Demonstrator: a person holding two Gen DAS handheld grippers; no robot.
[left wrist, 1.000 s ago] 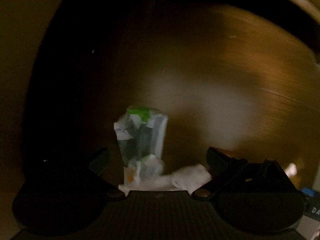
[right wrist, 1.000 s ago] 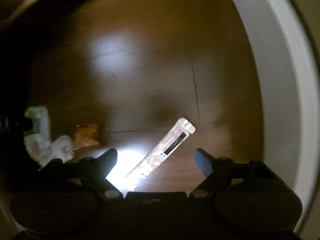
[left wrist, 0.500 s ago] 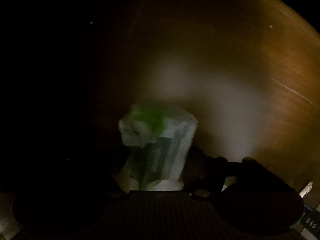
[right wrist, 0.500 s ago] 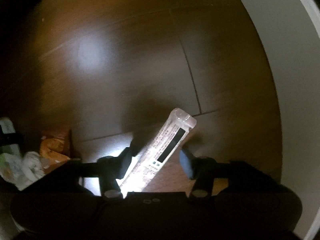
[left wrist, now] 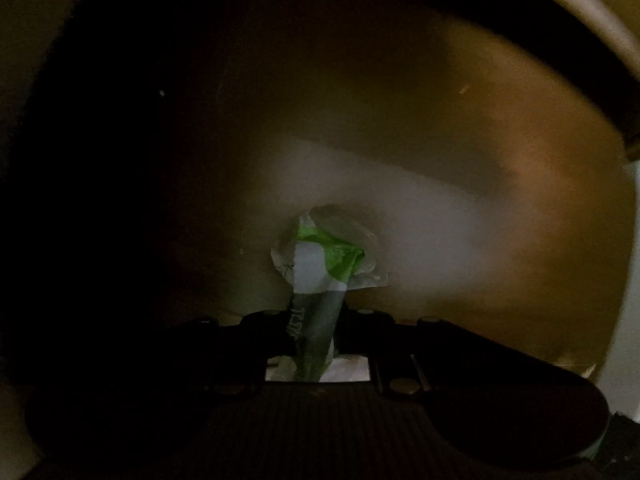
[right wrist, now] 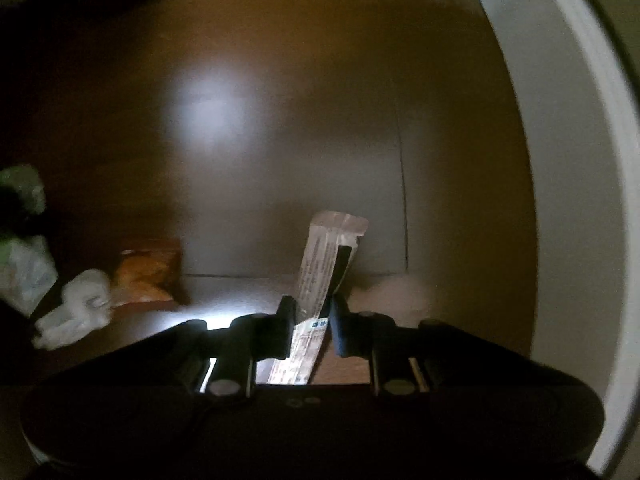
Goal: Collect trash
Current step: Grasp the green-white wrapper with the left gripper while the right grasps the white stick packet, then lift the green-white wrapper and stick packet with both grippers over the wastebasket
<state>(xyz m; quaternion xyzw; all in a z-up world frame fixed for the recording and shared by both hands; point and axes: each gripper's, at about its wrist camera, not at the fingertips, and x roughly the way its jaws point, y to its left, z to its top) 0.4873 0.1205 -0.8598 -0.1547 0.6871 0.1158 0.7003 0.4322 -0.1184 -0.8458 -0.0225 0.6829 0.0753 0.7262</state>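
Observation:
In the dim left wrist view a crumpled white and green wrapper (left wrist: pixel 324 260) sticks out from between the black fingers of my left gripper (left wrist: pixel 314 320); the jaws are closing and pinch it. In the right wrist view a long narrow printed wrapper (right wrist: pixel 326 268) stands between the fingers of my right gripper (right wrist: pixel 310 314), whose jaws are closing with the pads against it. Both grippers point down at a brown wooden floor (right wrist: pixel 280 120).
On the floor at the left of the right wrist view lie an orange snack bag (right wrist: pixel 146 272), a crumpled white tissue (right wrist: pixel 76 312) and a pale green and white wrapper (right wrist: pixel 24 248). A white wall or door frame (right wrist: pixel 560 160) runs down the right side.
Both grippers went from wide open to closed on their wrappers. The long wrapper now stands more upright between the right fingers, and the green wrapper is squeezed narrow.

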